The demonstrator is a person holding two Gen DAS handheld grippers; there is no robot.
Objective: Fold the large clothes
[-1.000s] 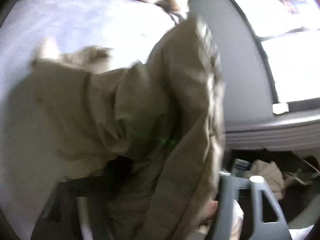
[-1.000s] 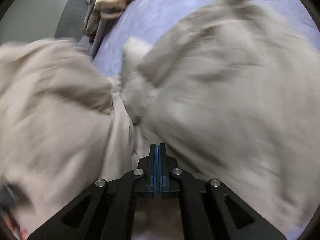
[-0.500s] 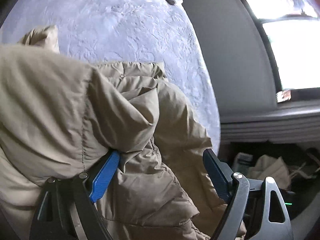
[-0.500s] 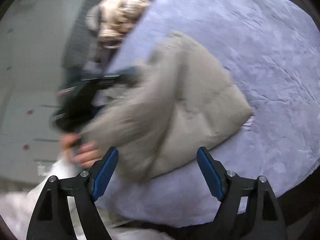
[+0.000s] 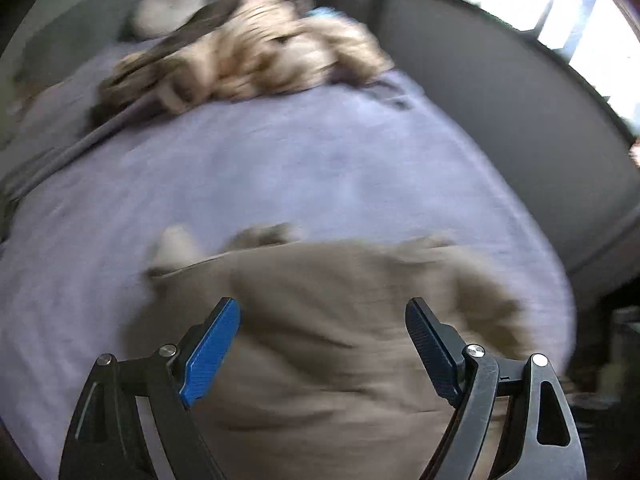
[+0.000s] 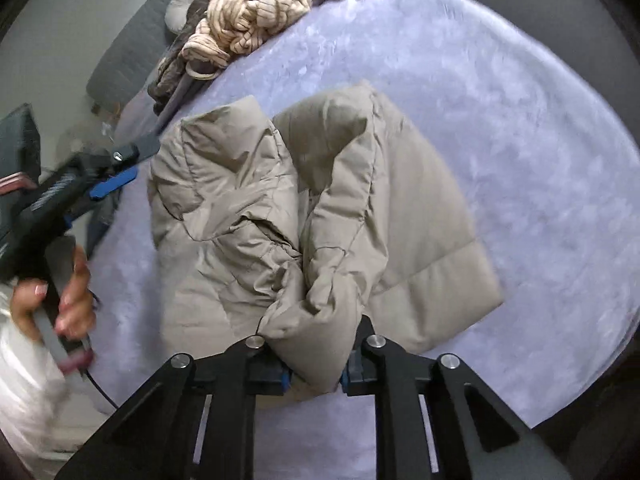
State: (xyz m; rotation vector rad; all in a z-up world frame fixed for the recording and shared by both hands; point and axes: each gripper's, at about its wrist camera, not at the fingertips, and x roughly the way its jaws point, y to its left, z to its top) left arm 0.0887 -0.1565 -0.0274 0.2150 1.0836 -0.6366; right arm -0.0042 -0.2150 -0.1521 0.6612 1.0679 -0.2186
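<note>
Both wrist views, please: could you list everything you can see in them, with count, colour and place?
puffer jacket: one, beige, bunched in the middle of the bed, one fold pinched at the near edge.
bedspread: one, lavender, covers the bed under the jacket.
knit garment: one, cream, heaped at the far end of the bed.
dark clothing: count unclear, brown-grey, under and beside the knit heap.
cushion: one, pale grey, beyond the heap; blurred.
window: one, bright, far right of the left wrist view.
left gripper: black with blue pads, open above the jacket.
right gripper: black, shut on a jacket fold.
left hand: grips the left tool's handle.
</note>
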